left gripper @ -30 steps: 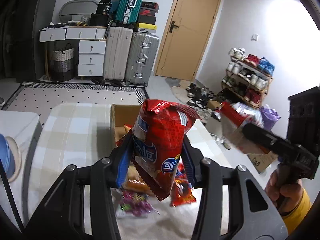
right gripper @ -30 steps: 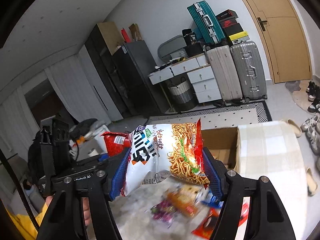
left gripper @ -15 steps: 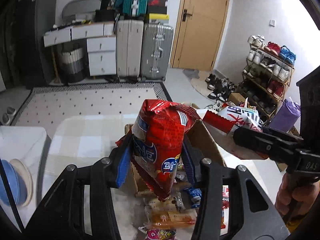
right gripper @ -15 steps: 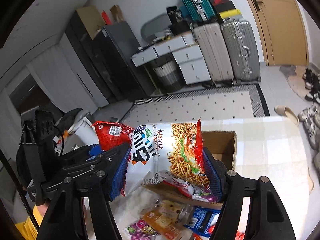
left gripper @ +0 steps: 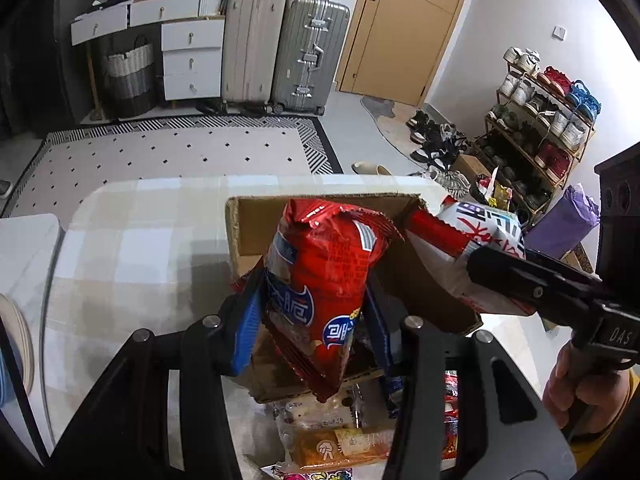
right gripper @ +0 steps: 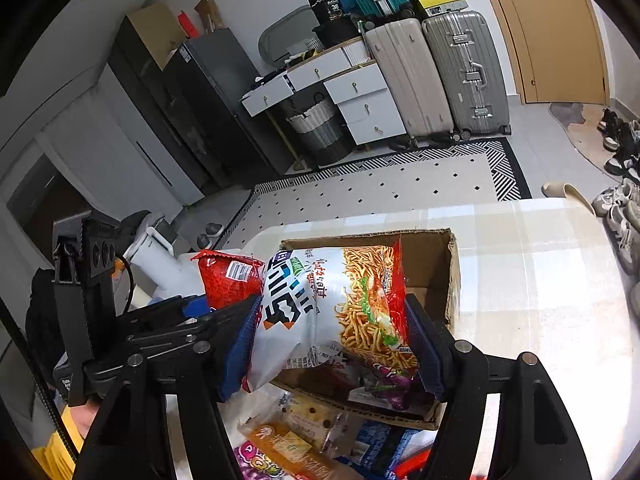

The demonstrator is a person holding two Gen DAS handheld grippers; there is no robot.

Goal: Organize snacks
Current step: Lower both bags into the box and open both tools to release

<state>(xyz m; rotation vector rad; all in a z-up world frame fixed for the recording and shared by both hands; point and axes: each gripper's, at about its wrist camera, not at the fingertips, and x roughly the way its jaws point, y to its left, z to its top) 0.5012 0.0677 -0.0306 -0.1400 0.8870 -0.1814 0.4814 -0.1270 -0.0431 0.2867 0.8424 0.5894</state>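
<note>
My left gripper (left gripper: pixel 316 316) is shut on a red snack bag (left gripper: pixel 320 280) and holds it upright over the open cardboard box (left gripper: pixel 256 224). My right gripper (right gripper: pixel 332 340) is shut on a white and red noodle snack bag (right gripper: pixel 340 300), also over the box (right gripper: pixel 450 280). The noodle bag (left gripper: pixel 468 240) and right gripper show at the right in the left wrist view. The red bag (right gripper: pixel 228 276) and the left gripper show at the left in the right wrist view. Some packets lie inside the box.
The box stands on a table with a checked cloth (left gripper: pixel 132 248). Several loose snack packets (left gripper: pixel 344 440) lie on the table before the box, also in the right wrist view (right gripper: pixel 288 440). Suitcases, drawers and a shoe rack (left gripper: pixel 536 120) stand beyond.
Both grippers have moved forward with their bags, from above the loose packets to over the box. The box now appears closer and larger in both views.
</note>
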